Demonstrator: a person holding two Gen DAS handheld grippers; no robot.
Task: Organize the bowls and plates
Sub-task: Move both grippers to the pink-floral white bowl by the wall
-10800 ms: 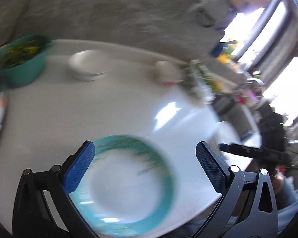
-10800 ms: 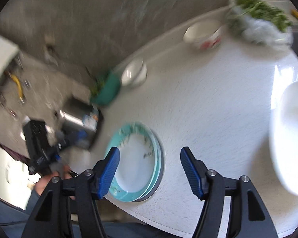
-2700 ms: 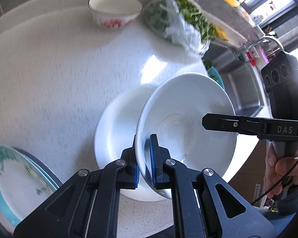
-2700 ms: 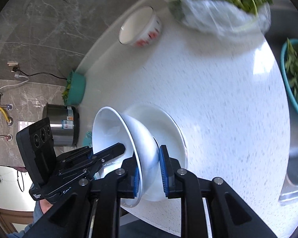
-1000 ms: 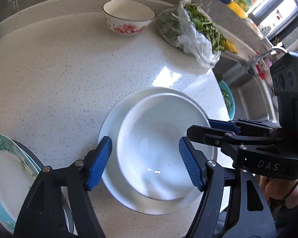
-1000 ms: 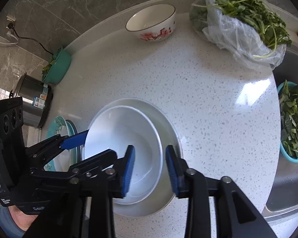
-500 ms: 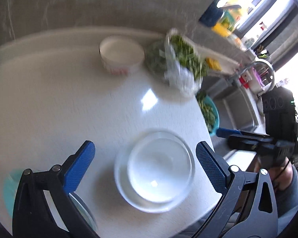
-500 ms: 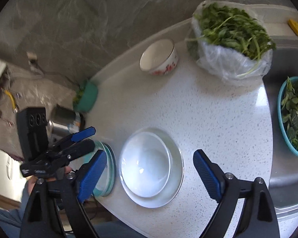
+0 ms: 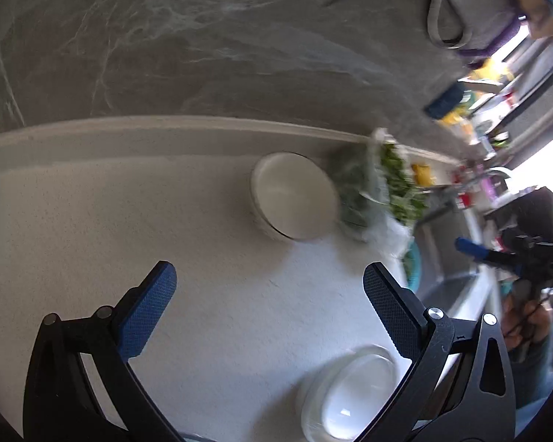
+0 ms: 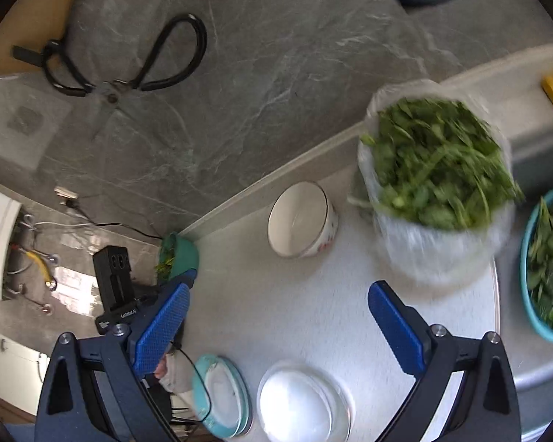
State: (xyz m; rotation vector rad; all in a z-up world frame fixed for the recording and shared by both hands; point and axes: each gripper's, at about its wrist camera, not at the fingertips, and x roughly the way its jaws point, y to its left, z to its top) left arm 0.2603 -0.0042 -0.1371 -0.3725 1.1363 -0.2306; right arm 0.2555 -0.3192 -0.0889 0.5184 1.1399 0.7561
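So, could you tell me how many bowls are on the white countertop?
2 clearly: a floral bowl near the backsplash beside the bagged greens, and a white bowl nested on a plate by the front edge. Others may be hidden.

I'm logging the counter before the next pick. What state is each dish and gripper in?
white bowl: nested upright in the white plate.
teal-rimmed plates: stacked beside it.
floral bowl: upright, empty, alone near the wall.
left gripper: open, empty.
right gripper: jaws opening, nothing between them.
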